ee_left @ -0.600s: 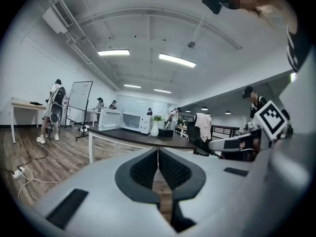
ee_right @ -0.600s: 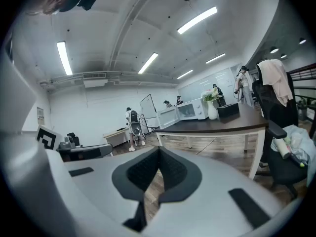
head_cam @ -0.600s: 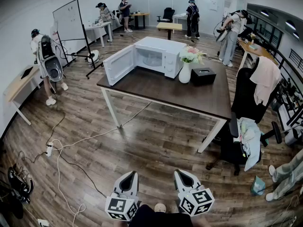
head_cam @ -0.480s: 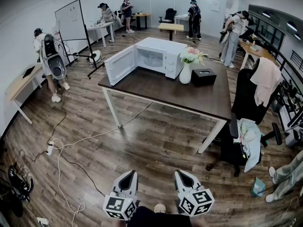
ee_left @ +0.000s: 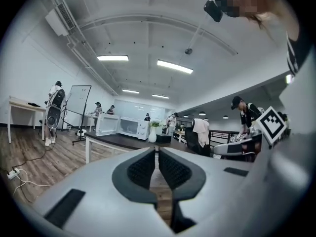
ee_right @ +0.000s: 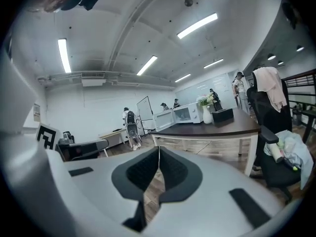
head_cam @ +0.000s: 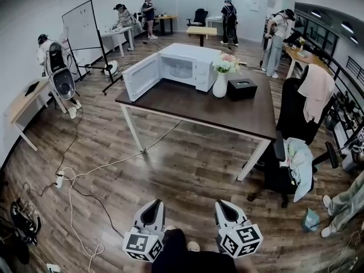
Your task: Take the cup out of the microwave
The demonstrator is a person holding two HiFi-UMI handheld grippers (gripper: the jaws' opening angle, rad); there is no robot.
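Head view: left gripper (head_cam: 154,203) and right gripper (head_cam: 223,204) low at the bottom edge, side by side over the wood floor (head_cam: 187,169), well apart from the table (head_cam: 193,108). On that table, a white microwave (head_cam: 196,61) with its door (head_cam: 141,77) swung wide to the left. Just to its right, a vase of flowers (head_cam: 220,83) and a black box (head_cam: 242,88). As for the cup: possibly inside the open microwave, but too small and pale there to make out in any view.

Plain only in the left gripper view: pads (ee_left: 142,168) pressed together along a hairline seam, nothing caught between. Plain only in the right gripper view: likewise closed, pads (ee_right: 174,170) meeting at the tip, empty. Harder to read from above: mostly backs and marker cubes there.

Given by the head view alone: loose cables (head_cam: 74,178) across the floor at left, a whiteboard (head_cam: 81,24), a dark chair (head_cam: 298,115) draped with pale cloth at the table's right end. Given by the gripper views alone: ceiling light strips (ee_right: 197,25), and the table seen side-on, far ahead.
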